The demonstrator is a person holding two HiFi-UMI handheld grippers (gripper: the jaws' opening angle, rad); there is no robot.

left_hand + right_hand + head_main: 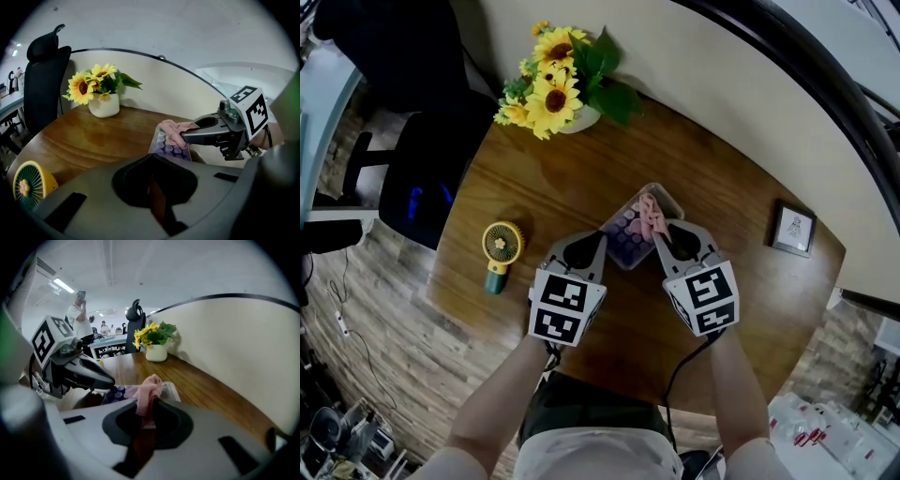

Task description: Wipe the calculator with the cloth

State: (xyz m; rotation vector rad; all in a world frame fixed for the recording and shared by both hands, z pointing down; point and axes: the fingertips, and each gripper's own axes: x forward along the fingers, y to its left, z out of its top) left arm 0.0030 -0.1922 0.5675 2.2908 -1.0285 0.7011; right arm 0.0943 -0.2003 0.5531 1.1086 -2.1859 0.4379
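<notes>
Pinching one cloth (649,216), right gripper (662,231), one calculator (624,240)

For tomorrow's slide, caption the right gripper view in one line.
Right gripper pinches a pink cloth against the purple-keyed calculator, left gripper alongside.
</notes>
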